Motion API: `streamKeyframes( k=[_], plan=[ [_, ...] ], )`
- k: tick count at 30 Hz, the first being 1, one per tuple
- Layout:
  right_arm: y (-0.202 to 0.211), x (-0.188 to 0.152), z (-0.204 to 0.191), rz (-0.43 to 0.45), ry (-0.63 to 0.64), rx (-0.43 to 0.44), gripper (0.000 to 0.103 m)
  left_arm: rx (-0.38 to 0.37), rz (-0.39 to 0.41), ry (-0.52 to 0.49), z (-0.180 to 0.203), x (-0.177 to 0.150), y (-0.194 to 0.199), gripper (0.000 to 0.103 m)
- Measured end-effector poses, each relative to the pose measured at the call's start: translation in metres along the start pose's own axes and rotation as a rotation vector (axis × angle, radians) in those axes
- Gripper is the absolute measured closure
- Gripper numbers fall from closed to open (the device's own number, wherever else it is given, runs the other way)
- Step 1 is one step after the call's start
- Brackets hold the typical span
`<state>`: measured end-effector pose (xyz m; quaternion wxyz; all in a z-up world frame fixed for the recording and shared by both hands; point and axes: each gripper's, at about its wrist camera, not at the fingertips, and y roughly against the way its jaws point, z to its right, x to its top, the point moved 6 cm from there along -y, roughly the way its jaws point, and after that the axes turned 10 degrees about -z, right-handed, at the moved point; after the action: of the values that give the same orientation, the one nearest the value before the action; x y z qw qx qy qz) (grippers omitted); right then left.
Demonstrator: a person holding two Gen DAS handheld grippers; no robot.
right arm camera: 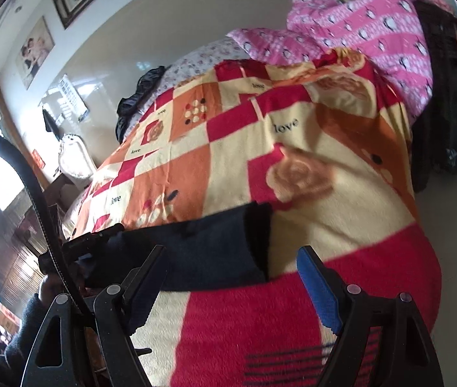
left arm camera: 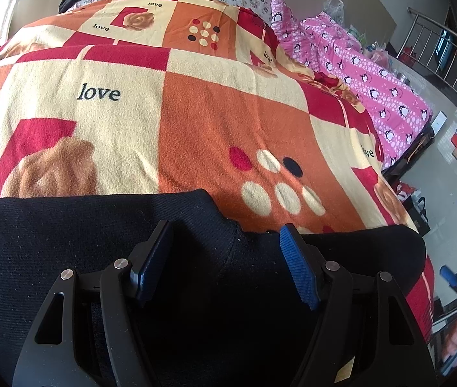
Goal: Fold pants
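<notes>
Dark navy pants (left arm camera: 67, 242) lie flat on a patterned orange, red and cream blanket (left arm camera: 196, 113) on a bed. In the left wrist view the pants fill the lower frame. My left gripper (left arm camera: 225, 251) is open just above the fabric, its blue-padded fingers (left arm camera: 297, 266) spread wide with nothing between them. In the right wrist view the pants (right arm camera: 202, 248) stretch to the left, ending at a leg hem (right arm camera: 257, 238). My right gripper (right arm camera: 231, 277) is open and empty, near that hem, over the blanket (right arm camera: 244, 322).
A pink penguin-print quilt (left arm camera: 373, 74) lies bunched along the bed's right side. A black garment (right arm camera: 138, 103) sits at the far end of the bed. The other gripper (right arm camera: 90, 245) shows at the left of the right wrist view. A metal railing (left arm camera: 438, 48) stands beyond the bed.
</notes>
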<state>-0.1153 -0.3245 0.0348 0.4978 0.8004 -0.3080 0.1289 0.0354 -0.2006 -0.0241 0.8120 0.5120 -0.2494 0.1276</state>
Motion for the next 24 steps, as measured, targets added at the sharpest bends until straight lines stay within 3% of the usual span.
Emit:
streamKeyframes(
  k=[5,10,15,17,19,22,24],
  plan=[
    [-0.031,-0.023,0.011,-0.098,-0.092,0.078,0.023,0.002,0.0,-0.001,0.0,0.0,0.0,0.034],
    [-0.05,-0.016,0.002,-0.074,-0.098,0.119,0.023,0.007,-0.001,-0.004,-0.001,0.0,0.0,0.034],
    [-0.063,-0.003,-0.001,-0.067,-0.117,0.062,0.022,0.005,-0.001,-0.003,0.0,0.0,0.0,0.034],
    [-0.062,-0.001,0.001,-0.069,-0.138,0.025,0.028,0.005,-0.002,-0.003,0.0,0.0,0.0,0.034],
    [-0.06,-0.003,0.002,-0.063,-0.18,0.027,0.029,0.006,-0.002,-0.004,0.0,0.0,0.0,0.034],
    [-0.061,-0.001,-0.001,-0.053,-0.141,0.038,0.028,0.007,-0.002,-0.004,0.0,0.0,0.0,0.034],
    [-0.064,0.0,0.004,-0.046,-0.147,0.03,0.042,0.025,0.0,-0.01,0.001,0.0,0.001,0.034]
  ],
)
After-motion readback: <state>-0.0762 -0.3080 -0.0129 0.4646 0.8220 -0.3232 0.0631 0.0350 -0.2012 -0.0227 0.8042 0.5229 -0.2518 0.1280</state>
